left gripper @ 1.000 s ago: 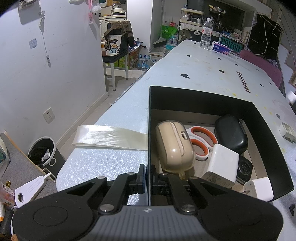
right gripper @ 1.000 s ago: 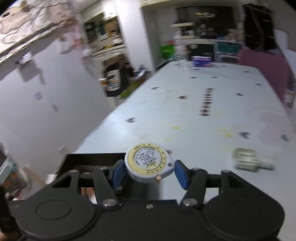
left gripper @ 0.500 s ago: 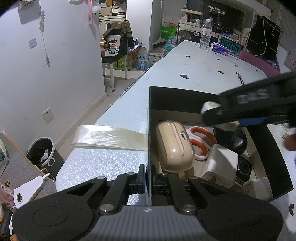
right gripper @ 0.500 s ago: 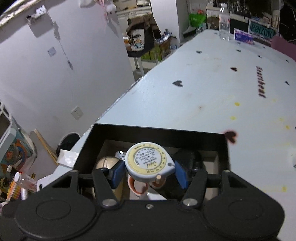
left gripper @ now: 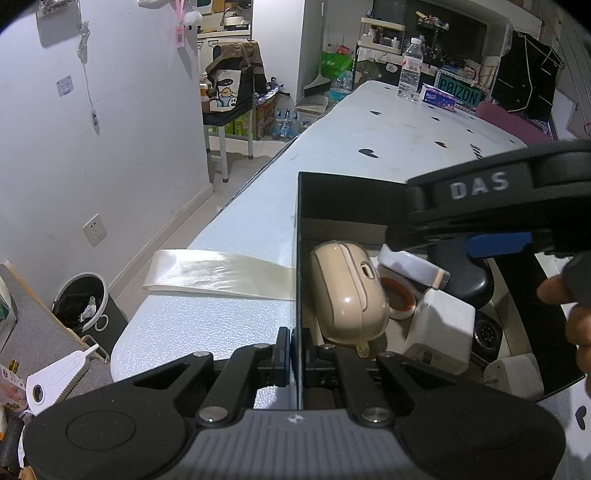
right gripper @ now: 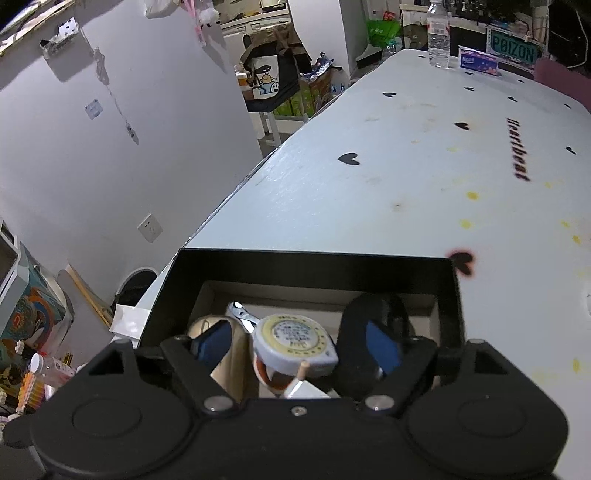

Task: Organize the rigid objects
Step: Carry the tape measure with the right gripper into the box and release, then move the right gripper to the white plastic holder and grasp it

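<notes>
Two grippers work at one black box [left gripper: 369, 192]. Nearest in the left wrist view, at six o'clock, the left gripper [left gripper: 293, 350] has its fingers pinched together on the box's near wall, most likely to steady the box while things go in. In the right wrist view, also at six o'clock, the right gripper [right gripper: 295, 349] hangs over the box with its jaws just opened; the blue pads [right gripper: 382, 350] stand clear on either side of the round tape measure [right gripper: 293, 341], which now lies loose on the pile inside, released rather than held.

Around it the box holds a beige earbud case [left gripper: 347, 291] at nine o'clock of the tape measure, orange-handled scissors [left gripper: 400, 301] beneath, a black case [right gripper: 373, 317] at three o'clock, and white chargers [left gripper: 439, 330] nearer. Farther off, at twelve o'clock, the white table [right gripper: 406, 184] runs to a water bottle [right gripper: 439, 35].
</notes>
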`<state>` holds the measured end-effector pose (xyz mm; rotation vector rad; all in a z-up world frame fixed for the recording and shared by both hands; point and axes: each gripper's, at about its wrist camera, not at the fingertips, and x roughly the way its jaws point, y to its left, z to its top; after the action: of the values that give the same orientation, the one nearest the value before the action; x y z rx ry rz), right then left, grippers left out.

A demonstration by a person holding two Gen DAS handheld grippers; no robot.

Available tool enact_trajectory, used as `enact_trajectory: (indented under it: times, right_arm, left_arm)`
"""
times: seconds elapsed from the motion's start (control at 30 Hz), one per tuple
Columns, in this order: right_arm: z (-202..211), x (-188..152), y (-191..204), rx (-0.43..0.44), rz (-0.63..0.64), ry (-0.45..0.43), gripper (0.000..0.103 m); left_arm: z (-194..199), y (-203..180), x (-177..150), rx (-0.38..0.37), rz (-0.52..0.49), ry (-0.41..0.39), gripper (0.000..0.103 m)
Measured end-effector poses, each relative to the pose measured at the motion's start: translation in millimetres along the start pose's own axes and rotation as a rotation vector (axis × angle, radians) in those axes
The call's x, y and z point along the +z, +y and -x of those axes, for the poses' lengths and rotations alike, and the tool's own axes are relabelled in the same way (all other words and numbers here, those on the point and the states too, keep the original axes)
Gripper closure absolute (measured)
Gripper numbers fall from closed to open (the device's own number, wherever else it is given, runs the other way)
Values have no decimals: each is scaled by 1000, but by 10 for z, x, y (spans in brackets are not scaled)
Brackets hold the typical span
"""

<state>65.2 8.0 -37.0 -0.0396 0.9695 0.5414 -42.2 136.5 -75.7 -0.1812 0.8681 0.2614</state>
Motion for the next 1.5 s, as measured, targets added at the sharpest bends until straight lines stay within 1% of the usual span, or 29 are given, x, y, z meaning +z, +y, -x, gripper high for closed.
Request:
enact_trajectory:
  times: [0.13, 0.17, 0.2, 0.27, 0.3, 0.4, 0.47, 0.57, 0.63, 0.77, 0.83, 0.93, 1.03, 1.1, 1.13, 1.17, 1.2, 1.43, 1.5]
  right_arm:
    - [85, -18, -11, 3, 14, -9, 24]
    - [104, -27, 1, -1, 35, -5, 33]
    - [112, -41, 23, -3, 63, 6, 48]
    - [99, -61, 43, 19, 85, 43, 62]
    - [76, -74, 57, 29, 97, 56, 65]
    - [-21, -89, 107, -1, 136, 65, 71]
    - [-101, -82, 92, 1, 123, 78, 71]
    - [-231, -90, 76, -4, 107, 110, 79]
    - [-278, -117, 76, -8, 107, 122, 79]
    - [-183, -119, 22, 15, 80, 102, 79]
    - [-102, -106, -1, 20, 72, 86, 76]
    - [61, -96, -34, 34, 66, 57, 75]
    - [254, -127, -79, 46, 61, 25, 64]
    - [362, -149, -103, 43, 60, 3, 49]
    - [425, -164, -118, 39, 62, -12, 45]
    - [480, -172, -130, 33, 65, -26, 38]
    - [525, -178, -140, 27, 69, -39, 33]
    - [796, -293, -219, 6, 75, -98, 18]
    - [864, -338, -233, -9, 83, -117, 10]
  left_arm:
    - [0, -2, 0, 0, 0, 0, 98]
    - [0, -2, -1, 0, 0, 0, 98]
    - [0, 0, 0, 0, 0, 0, 98]
    - [-1, -3, -1, 0, 0, 0, 98]
    - [0, -1, -1, 0, 0, 0, 98]
    - [0, 1, 0, 0, 0, 0, 98]
    - [-1, -4, 0, 0, -1, 0, 98]
    - [-1, -4, -1, 0, -1, 0, 98]
    - [-1, -4, -1, 0, 0, 0, 98]
    - [-1, -6, -1, 0, -1, 0, 98]
    - [-1, -5, 0, 0, 0, 0, 98]
    - [-1, -6, 0, 0, -1, 0, 98]
    - [-1, -6, 0, 0, 0, 0, 98]
    - [-1, -5, 0, 0, 0, 0, 98]
    - [-1, -6, 0, 0, -1, 0, 98]
    - [-1, -6, 0, 0, -1, 0, 98]
    - [0, 2, 0, 1, -1, 0, 98]
    - [0, -1, 0, 1, -1, 0, 99]
    - [-1, -7, 0, 1, -2, 0, 99]
